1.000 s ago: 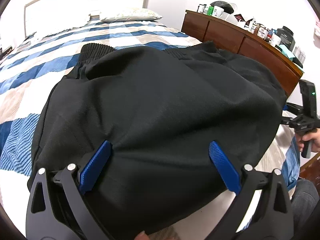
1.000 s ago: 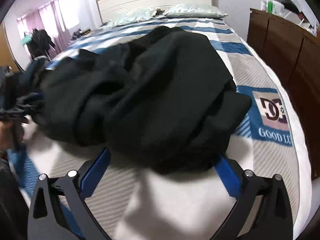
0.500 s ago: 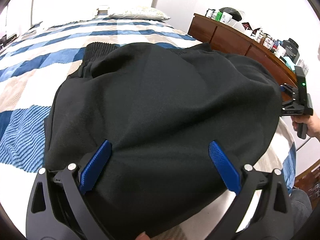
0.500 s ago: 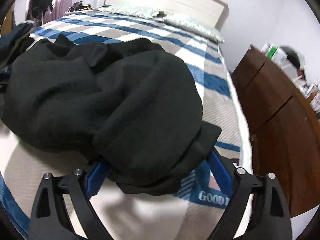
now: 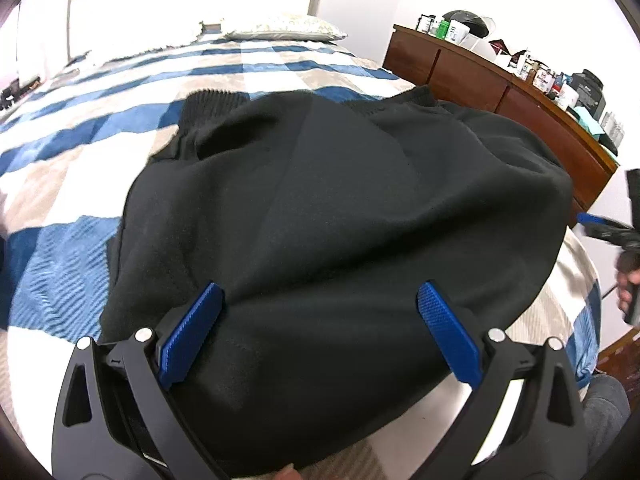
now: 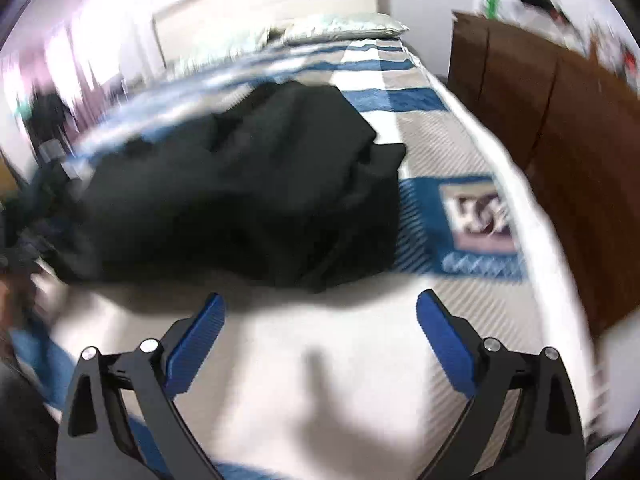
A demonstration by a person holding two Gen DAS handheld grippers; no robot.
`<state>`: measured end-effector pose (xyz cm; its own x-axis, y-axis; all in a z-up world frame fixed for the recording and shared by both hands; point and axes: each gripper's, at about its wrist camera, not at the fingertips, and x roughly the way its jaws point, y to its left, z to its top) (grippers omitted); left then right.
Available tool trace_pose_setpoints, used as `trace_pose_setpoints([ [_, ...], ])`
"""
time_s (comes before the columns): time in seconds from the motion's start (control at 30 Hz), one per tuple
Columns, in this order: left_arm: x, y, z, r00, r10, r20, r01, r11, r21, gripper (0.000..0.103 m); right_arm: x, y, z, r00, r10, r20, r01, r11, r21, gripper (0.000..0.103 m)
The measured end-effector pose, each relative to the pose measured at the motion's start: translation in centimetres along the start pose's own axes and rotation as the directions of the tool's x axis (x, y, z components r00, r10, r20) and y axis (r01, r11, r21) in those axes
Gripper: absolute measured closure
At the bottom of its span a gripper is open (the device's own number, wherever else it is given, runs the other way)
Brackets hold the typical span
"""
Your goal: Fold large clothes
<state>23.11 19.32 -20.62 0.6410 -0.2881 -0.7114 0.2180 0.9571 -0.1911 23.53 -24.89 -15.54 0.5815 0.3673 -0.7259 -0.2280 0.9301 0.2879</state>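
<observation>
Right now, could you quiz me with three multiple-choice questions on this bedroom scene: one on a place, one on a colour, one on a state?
1. Where does the black garment lie?
A. on the bed
B. on the dresser
C. on the floor

2. What colour are the claw pads?
A. red
B. blue
C. green

3. In its own view, what is between the right claw's pads?
A. the garment
B. a pillow
C. nothing

Answers:
1 A, it is spread over the striped bedspread.
2 B, both ribbed pads are bright blue.
3 C, the opening pads are wide apart over bare bedspread, the garment beyond them.
</observation>
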Motion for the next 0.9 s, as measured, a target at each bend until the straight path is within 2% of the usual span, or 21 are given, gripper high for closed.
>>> trace_pose_setpoints([
  [0.03,-0.4,-0.2,0.1,1.000,0.011,0.015,-0.011,1.000,-0.017,0.006,-0.5,0.2,-0.4,0.998,0.064,0.023,-0.066,0.995,0.075,0.005],
  [0.07,-0.8,-0.4,0.3,1.000,0.021,0.024,-0.020,0.999,-0.036,0.006,-0.6,0.6,-1.1,0.989,0.140,0.049,-0.147,0.973,0.179,0.005],
  [0.13,-1.3,-0.5,0.6,0.998,0.031,0.046,-0.029,0.999,-0.043,0.006,0.6,1.2,-2.2,0.971,0.232,0.051,-0.236,0.914,0.331,0.005],
  [0.17,-1.7,-0.8,0.7,0.997,0.051,0.061,-0.049,0.998,-0.028,0.006,1.7,1.7,-2.7,0.962,0.269,0.043,-0.264,0.877,0.402,0.005],
  [0.23,-2.2,-1.4,0.9,0.993,0.088,0.084,-0.088,0.996,-0.005,0.006,3.5,2.4,-3.2,0.951,0.307,0.039,-0.288,0.833,0.473,0.005],
  [0.4,-3.1,-2.5,1.0,0.986,0.121,0.112,-0.128,0.990,0.054,0.006,6.8,5.9,-3.9,0.951,0.283,0.125,-0.306,0.796,0.523,0.005],
  [0.5,-3.6,-2.5,1.1,0.987,0.108,0.122,-0.115,0.992,0.050,0.006,8.4,7.8,-3.7,0.947,0.266,0.182,-0.322,0.769,0.551,0.005],
  [0.6,-4.1,-2.2,1.2,0.985,0.110,0.136,-0.117,0.992,0.042,0.006,9.6,9.5,-3.1,0.956,0.217,0.197,-0.291,0.789,0.542,0.005],
  [0.7,-4.6,-1.3,1.3,0.984,0.102,0.143,-0.106,0.994,0.019,0.006,10.7,10.3,-2.5,0.961,0.178,0.210,-0.267,0.789,0.554,0.005],
  [0.77,-4.8,-0.6,1.3,0.983,0.106,0.147,-0.107,0.994,-0.001,0.006,11.7,10.3,-2.1,0.962,0.174,0.209,-0.266,0.770,0.580,0.005],
  [0.87,-5.4,0.4,1.3,0.982,0.111,0.155,-0.107,0.994,-0.034,0.006,13.0,10.2,-2.0,0.957,0.189,0.221,-0.288,0.717,0.635,0.004],
  [0.9,-5.5,0.6,1.3,0.981,0.113,0.157,-0.108,0.993,-0.044,0.006,13.2,10.3,-2.1,0.958,0.184,0.221,-0.285,0.713,0.641,0.004],
])
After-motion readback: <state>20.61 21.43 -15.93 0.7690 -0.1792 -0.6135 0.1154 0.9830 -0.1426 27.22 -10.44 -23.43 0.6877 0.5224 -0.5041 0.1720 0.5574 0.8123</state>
